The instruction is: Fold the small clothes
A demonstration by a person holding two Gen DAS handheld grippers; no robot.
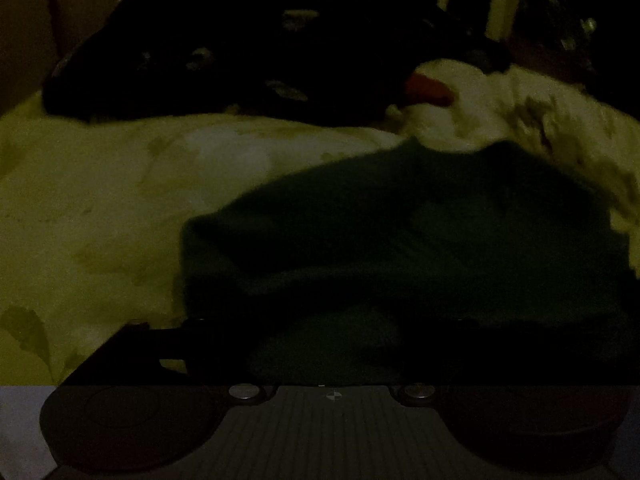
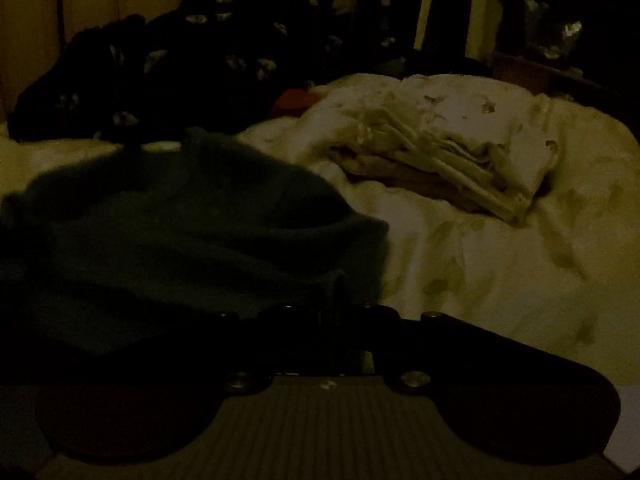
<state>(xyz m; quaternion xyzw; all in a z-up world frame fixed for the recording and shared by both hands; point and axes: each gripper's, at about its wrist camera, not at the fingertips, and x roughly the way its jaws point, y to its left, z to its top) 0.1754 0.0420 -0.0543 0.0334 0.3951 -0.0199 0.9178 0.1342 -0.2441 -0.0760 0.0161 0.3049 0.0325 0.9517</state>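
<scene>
Two claws sit low against a dark green garment on the bed, lower centre of each frame. Left claw and right claw: too dark to tell their opening or grip. Loose cloth could slip and bunch mid-fold.

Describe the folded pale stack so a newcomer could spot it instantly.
On the pale leaf-print bedspread, look right of the dark green garment. The folded pale stack sits there, with layered edges showing; the black patterned pile behind is dark and unfolded.
</scene>
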